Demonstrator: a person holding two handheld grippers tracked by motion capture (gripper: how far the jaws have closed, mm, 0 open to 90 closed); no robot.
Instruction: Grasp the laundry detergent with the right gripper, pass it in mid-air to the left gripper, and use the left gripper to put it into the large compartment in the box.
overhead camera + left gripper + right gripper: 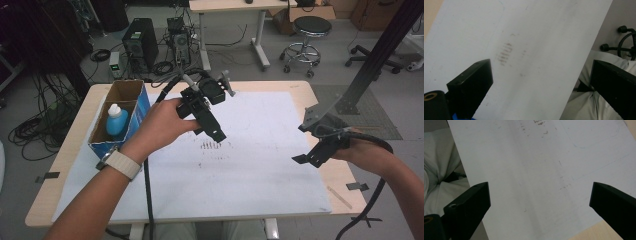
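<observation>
A white sheet (pixel 260 150) covers most of the wooden table (pixel 75 130). My left gripper (pixel 216 134) hangs above the sheet's middle, tilted down toward the person, jaws wide apart and empty. Its own view looks at the white sheet (pixel 536 50) with faint brown marks (pixel 505 53) between the jaws of my left gripper (pixel 541 77). My right gripper (pixel 306 160) hovers near the sheet's right edge, open with nothing in it. From the right gripper view (pixel 539 200) I see bare sheet (pixel 536 170).
An open cardboard box (pixel 127 92) with blue sides stands at the table's left, holding a blue bottle (pixel 116 121) with a white cap. A black frame post (pixel 370 60) rises at the right. Beyond the table are a computer tower (pixel 141 42), cables and a stool (pixel 310 30).
</observation>
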